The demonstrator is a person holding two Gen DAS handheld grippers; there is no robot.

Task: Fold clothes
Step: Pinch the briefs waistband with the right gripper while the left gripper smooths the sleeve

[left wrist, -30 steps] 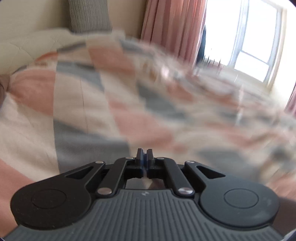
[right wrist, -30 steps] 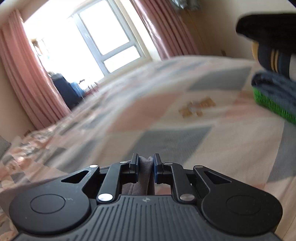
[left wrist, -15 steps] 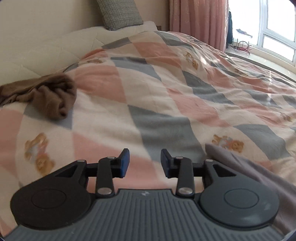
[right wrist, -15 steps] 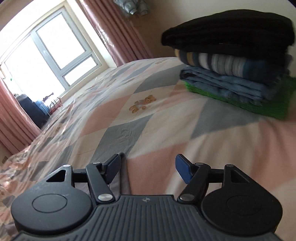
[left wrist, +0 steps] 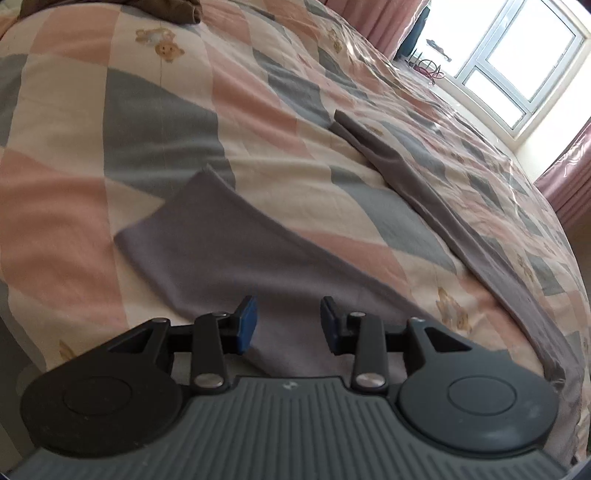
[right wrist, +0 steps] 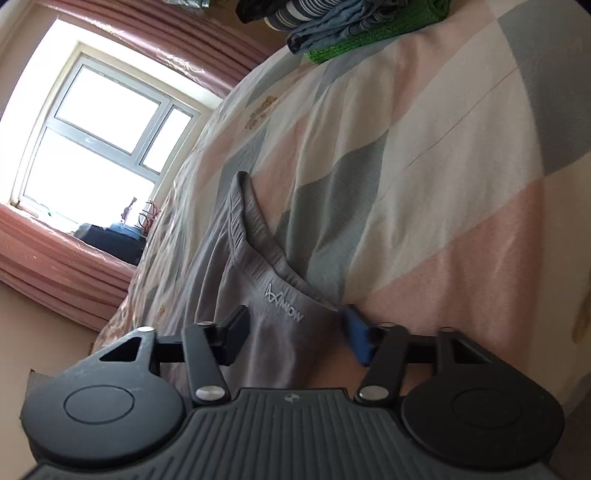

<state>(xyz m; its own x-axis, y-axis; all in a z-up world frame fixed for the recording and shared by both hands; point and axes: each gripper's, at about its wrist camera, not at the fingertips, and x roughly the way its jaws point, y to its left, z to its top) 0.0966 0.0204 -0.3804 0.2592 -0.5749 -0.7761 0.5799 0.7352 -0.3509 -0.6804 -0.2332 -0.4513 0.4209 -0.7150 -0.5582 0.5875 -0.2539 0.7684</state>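
Grey trousers [left wrist: 229,251] lie spread on the checked quilt [left wrist: 155,122], two legs apart in the left wrist view. My left gripper [left wrist: 288,325] is open and empty, just above the nearer leg. In the right wrist view the trousers' elastic waistband [right wrist: 258,251] with a small white logo lies on the quilt [right wrist: 424,155]. My right gripper [right wrist: 299,328] is open and empty over the waistband, its fingers either side of the fabric, not closed on it.
A brown garment [left wrist: 166,7] lies bunched at the far end of the bed. A stack of folded clothes [right wrist: 351,26] sits on a green piece at the far corner. Pink curtains [right wrist: 55,251] and a bright window [right wrist: 96,140] stand beyond the bed's edge.
Both grippers were shut on the grey fabric a second ago. They opened and let it go, and both now tilt down over the trousers on the quilt.
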